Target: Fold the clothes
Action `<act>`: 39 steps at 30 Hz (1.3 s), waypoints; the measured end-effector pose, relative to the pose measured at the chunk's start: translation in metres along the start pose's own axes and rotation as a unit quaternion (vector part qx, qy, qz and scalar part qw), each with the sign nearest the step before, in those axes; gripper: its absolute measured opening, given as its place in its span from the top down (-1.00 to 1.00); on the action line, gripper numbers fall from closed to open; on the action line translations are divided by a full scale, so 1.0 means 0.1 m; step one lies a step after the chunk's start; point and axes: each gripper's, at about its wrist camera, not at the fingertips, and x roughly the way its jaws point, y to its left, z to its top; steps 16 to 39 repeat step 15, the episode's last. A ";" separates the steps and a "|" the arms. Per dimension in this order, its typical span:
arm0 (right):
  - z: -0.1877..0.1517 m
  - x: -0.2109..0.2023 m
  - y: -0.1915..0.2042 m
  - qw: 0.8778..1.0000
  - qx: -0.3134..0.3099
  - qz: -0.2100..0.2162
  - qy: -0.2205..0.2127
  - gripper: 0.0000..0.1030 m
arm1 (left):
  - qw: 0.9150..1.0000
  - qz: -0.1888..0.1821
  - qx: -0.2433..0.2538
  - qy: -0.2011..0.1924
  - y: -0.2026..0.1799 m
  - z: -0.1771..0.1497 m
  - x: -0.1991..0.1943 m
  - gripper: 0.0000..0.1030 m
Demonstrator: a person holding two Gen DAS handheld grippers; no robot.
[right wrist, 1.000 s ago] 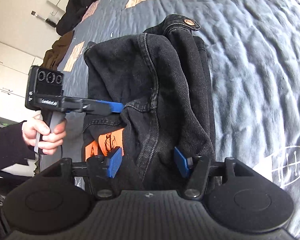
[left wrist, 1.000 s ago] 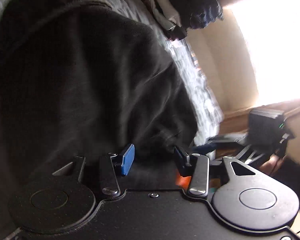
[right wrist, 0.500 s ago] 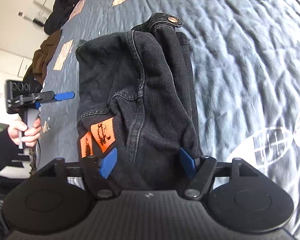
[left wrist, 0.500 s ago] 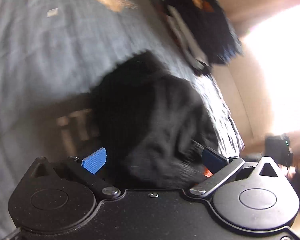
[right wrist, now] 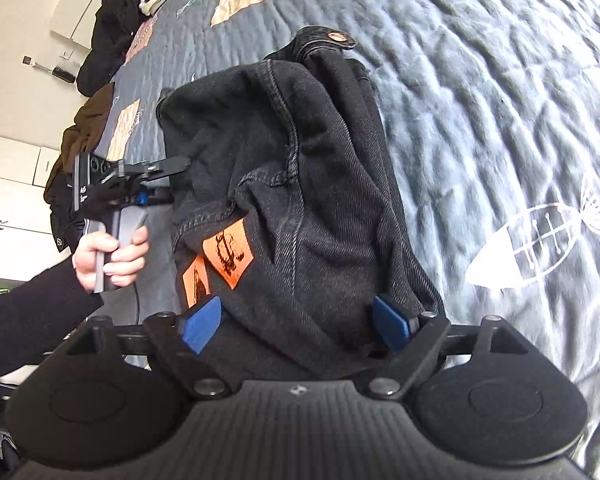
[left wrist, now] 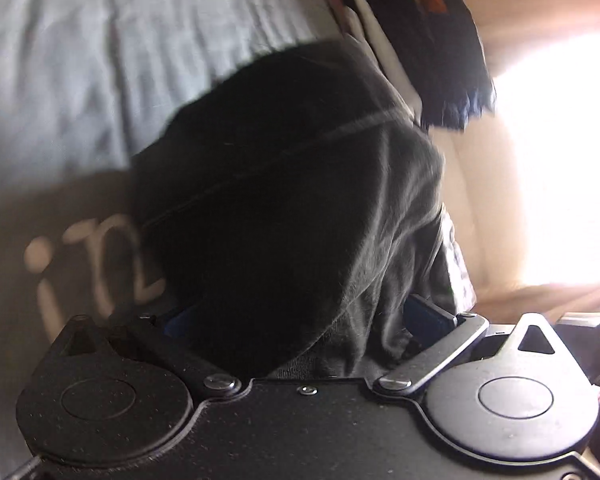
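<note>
A folded black denim garment (right wrist: pixel 300 184) with orange labels (right wrist: pixel 228 252) lies on the grey quilted bedspread (right wrist: pixel 480 100). My right gripper (right wrist: pixel 296 324) straddles its near end. Its jaws are opening, the fabric bulges between the blue pads (right wrist: pixel 202 324), and they do not squeeze it. My left gripper (right wrist: pixel 160 180) stands wide open at the garment's left edge, held by a hand (right wrist: pixel 112 252) in a dark sleeve. In the left wrist view the dark garment (left wrist: pixel 300 200) fills the space between the left gripper's (left wrist: pixel 300 318) spread fingers, loose and not pinched.
Piles of dark and brown clothes (right wrist: pixel 108 28) lie along the bed's far left side; the same pile (left wrist: pixel 420 40) shows at the top of the left wrist view. White cupboards (right wrist: pixel 12 184) stand beyond the bed. Bright window light (left wrist: pixel 560 160) washes out the right.
The left gripper let go of the denim, opened wide, swung away to the left, then came back to the garment's edge. The right gripper's jaws have spread steadily wider around the fabric.
</note>
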 end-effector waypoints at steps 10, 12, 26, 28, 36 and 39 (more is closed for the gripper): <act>-0.06 -0.11 -0.23 1.000 0.028 0.011 0.003 -0.64 | 0.999 0.013 -0.034 0.028 0.35 -0.12 -0.05 -0.95; -0.05 -0.12 -0.23 1.000 0.027 0.012 0.006 -0.64 | 0.999 -0.009 -0.042 0.011 0.31 -0.10 -0.04 -0.95; -0.07 -0.14 -0.22 1.000 0.020 0.010 0.009 -0.65 | 0.999 -0.007 -0.036 0.014 0.17 0.02 0.16 -0.99; -0.07 -0.14 -0.22 1.000 0.020 0.010 0.009 -0.65 | 0.999 -0.007 -0.036 0.014 0.17 0.02 0.16 -0.99; -0.07 -0.14 -0.22 1.000 0.020 0.010 0.009 -0.65 | 0.999 -0.007 -0.036 0.014 0.17 0.02 0.16 -0.99; -0.07 -0.14 -0.22 1.000 0.020 0.010 0.009 -0.65 | 0.999 -0.007 -0.036 0.014 0.17 0.02 0.16 -0.99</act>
